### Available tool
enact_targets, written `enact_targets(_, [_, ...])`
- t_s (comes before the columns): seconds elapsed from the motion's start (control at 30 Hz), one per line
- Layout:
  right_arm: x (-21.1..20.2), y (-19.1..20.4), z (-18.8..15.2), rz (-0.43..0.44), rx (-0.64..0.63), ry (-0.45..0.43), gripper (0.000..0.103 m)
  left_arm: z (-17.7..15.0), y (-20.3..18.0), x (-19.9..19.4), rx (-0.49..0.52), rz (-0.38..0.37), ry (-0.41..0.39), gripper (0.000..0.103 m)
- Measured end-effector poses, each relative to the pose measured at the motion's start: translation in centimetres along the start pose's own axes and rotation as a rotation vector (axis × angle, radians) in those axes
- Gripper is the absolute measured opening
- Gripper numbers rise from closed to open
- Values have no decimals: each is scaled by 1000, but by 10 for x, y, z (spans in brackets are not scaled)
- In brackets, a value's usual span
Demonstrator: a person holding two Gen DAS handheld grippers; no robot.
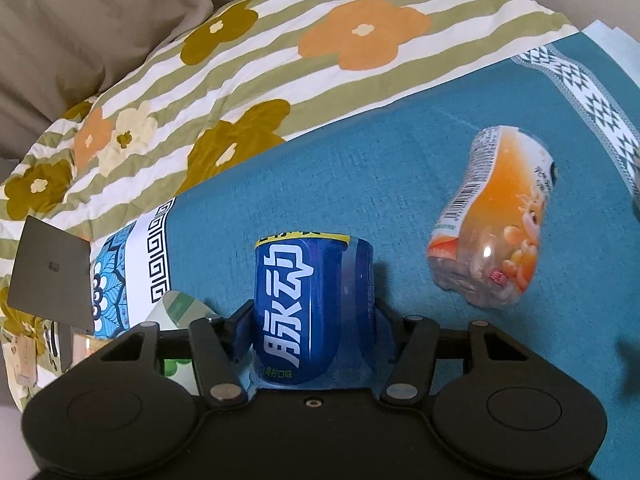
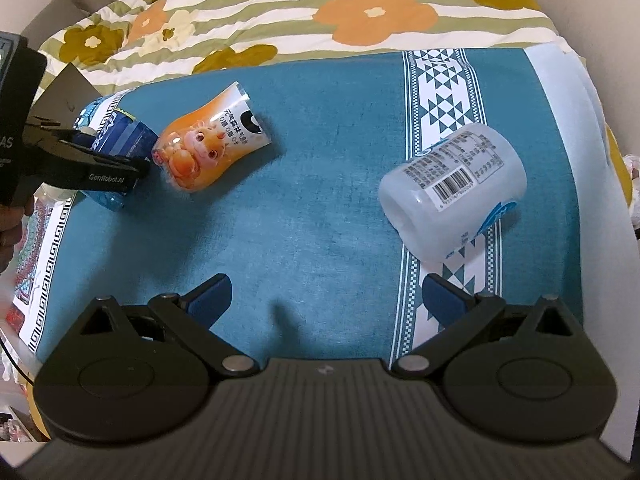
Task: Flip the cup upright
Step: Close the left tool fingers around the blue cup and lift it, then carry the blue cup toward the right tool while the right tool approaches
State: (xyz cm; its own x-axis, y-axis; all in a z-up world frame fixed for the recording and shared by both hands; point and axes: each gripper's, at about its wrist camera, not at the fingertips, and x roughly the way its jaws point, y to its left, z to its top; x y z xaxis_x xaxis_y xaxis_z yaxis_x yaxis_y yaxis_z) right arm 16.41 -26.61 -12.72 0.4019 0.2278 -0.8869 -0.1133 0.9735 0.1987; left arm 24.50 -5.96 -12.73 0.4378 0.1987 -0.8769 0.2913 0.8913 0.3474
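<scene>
My left gripper (image 1: pixel 314 320) is shut on a blue cup (image 1: pixel 312 308) with white Chinese lettering, held between its blue pads above the teal cloth (image 1: pixel 360 168). The right wrist view shows the same cup (image 2: pixel 120 140) tilted in that gripper (image 2: pixel 116 168) at the far left. An orange cup (image 1: pixel 496 216) with a cartoon print lies on its side to the right of it, also seen in the right wrist view (image 2: pixel 212 140). A translucent white cup (image 2: pixel 456 196) lies on its side ahead of my right gripper (image 2: pixel 328 300), which is open and empty.
The teal cloth (image 2: pixel 320 200) lies on a bed with a striped flower-print duvet (image 2: pixel 320 4) behind it. A white patterned band (image 2: pixel 444 92) runs along the cloth's right side. A green-and-white cup (image 1: pixel 176 312) sits at the left by the cloth's edge.
</scene>
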Motion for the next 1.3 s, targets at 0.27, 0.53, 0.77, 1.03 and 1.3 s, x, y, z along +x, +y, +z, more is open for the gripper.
enact_targets(0.27, [-13, 1, 0, 13, 1, -17, 103, -8, -4, -28, -51, -33, -3, 63])
enact_targets(0.53, [-36, -4, -6, 29, 0, -36, 103, -34, -18, -65, -176, -100, 18, 63])
enact_targets(0.77, [-52, -11, -16, 50, -4, -45, 103, -62, -40, -79, -296, -181, 56, 63])
enact_targets(1.03, [-61, -17, -35, 60, -46, -49, 103, -84, -66, -70, -362, -224, 92, 63])
enact_targets(1.3, [-60, -27, -50, 34, -58, -44, 103, -87, -77, -60, -359, -238, 92, 63])
